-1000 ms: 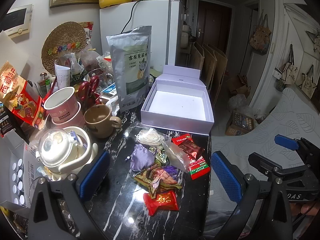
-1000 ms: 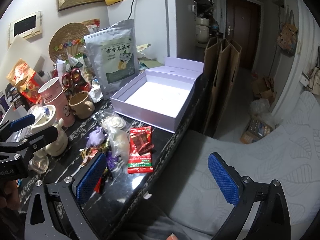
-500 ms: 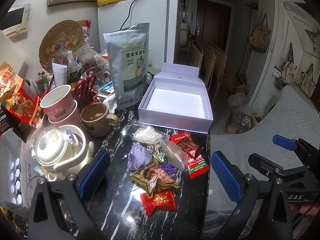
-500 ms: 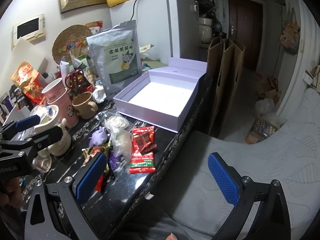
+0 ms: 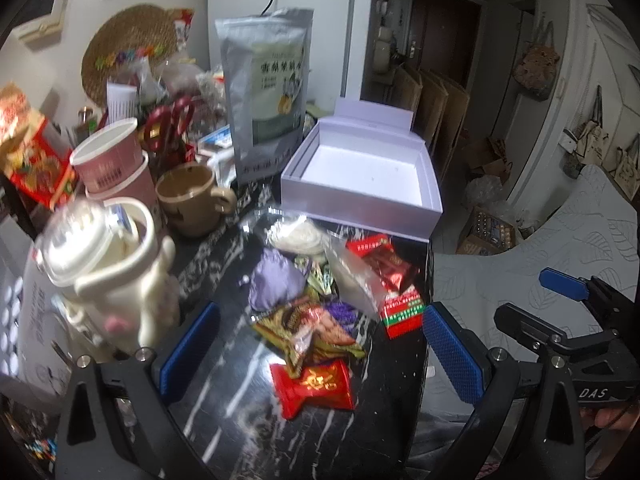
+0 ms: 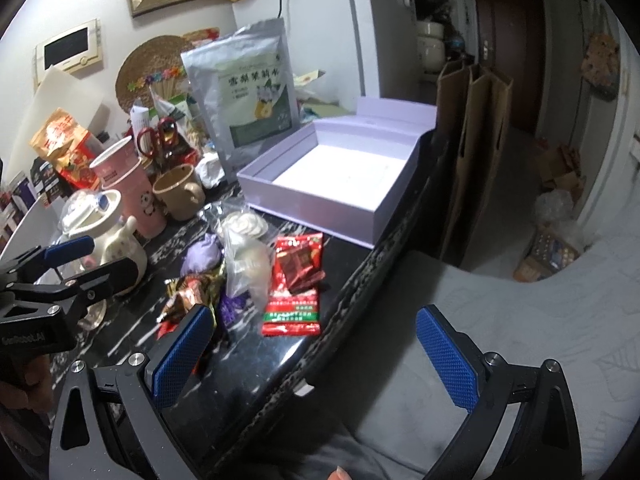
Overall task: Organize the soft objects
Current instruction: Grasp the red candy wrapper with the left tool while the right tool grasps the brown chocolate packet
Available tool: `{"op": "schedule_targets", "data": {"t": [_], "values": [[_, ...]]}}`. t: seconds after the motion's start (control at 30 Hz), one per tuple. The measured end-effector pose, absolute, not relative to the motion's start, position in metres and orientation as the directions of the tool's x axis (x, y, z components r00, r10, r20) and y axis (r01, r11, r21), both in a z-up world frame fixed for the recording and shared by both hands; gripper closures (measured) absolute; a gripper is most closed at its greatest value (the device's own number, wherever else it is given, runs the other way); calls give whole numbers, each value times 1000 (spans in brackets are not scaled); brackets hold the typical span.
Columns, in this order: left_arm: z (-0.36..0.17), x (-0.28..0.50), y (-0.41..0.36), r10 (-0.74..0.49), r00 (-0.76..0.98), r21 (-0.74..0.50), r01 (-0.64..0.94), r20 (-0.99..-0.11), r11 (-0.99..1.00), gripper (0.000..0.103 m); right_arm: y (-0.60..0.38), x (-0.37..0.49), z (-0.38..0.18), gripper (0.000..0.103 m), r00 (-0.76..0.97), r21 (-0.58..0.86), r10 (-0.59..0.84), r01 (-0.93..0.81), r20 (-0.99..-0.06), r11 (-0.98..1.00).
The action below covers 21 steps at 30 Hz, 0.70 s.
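Note:
A pile of soft packets lies on the black marble counter (image 5: 224,420): a lilac pouch (image 5: 274,280), a red candy packet (image 5: 314,388), brown snack wrappers (image 5: 316,328), a red-green packet (image 5: 400,304) (image 6: 296,300) and a clear bag (image 6: 244,264). Behind them stands an empty lilac box (image 5: 360,176) (image 6: 340,184), lid up. My left gripper (image 5: 320,352) is open, its fingers straddling the near packets just above the counter. My right gripper (image 6: 316,352) is open over the counter's edge, right of the pile, nothing between its pads.
A cream teapot (image 5: 108,264), a tan mug (image 5: 192,200), stacked pink cups (image 5: 112,160) and a silver tea pouch (image 5: 268,96) crowd the left and back. A grey bed cover (image 6: 500,312) lies right of the counter. Paper bags (image 6: 476,128) lean beyond the box.
My left gripper has moved forward and down toward the packets, which now look larger and nearer. The right gripper has drifted slightly closer to the counter. Both stay open.

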<state>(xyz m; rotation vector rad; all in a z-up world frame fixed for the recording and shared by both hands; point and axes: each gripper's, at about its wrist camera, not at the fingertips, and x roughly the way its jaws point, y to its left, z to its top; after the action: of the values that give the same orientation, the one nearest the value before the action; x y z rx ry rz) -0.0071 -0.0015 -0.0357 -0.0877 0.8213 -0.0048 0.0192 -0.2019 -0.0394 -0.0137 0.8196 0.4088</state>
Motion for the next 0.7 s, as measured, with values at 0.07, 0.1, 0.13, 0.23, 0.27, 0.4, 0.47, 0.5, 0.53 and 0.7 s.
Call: {"op": "schedule_targets", "data": {"t": [0.07,0.1,0.13,0.23,0.27,0.4,0.47,0.5,0.53,0.7], "values": [[-45,-7,-2,-41,667,-92,-41,-744,995,0,-202,22,-47,0,598,150,357,-367,-718,918],[-49,-8,-3,-43,659,-96,-45,-751,994,0,-203,24,-51,0,592,153,360,-370,-721,916],[-54,-8,-4,-46,651,-102,-48,-757,994,0,-203,25,-54,0,587,156,363,-373,-724,914],[-70,-9,-4,-67,621,-131,-58,-781,990,0,-204,30,-65,0,564,166,372,-383,-737,909],[-75,-8,-3,-71,613,-140,-65,-787,988,0,-204,31,-69,0,557,169,375,-385,-741,907],[-92,-11,0,-78,606,-167,-92,-792,982,0,-207,36,-81,0,538,176,382,-395,-752,902],[-98,-12,0,-80,599,-172,-99,-797,980,0,-210,39,-87,0,533,178,381,-393,-756,902],[-104,-12,0,-85,589,-176,-99,-804,979,0,-211,40,-90,0,530,180,382,-393,-757,902],[-106,-11,0,-86,583,-178,-101,-808,979,1,-212,41,-93,0,525,185,384,-392,-759,901],[-132,-6,2,-104,538,-200,-123,-837,972,6,-214,46,-107,0,499,192,381,-389,-779,901]]}}
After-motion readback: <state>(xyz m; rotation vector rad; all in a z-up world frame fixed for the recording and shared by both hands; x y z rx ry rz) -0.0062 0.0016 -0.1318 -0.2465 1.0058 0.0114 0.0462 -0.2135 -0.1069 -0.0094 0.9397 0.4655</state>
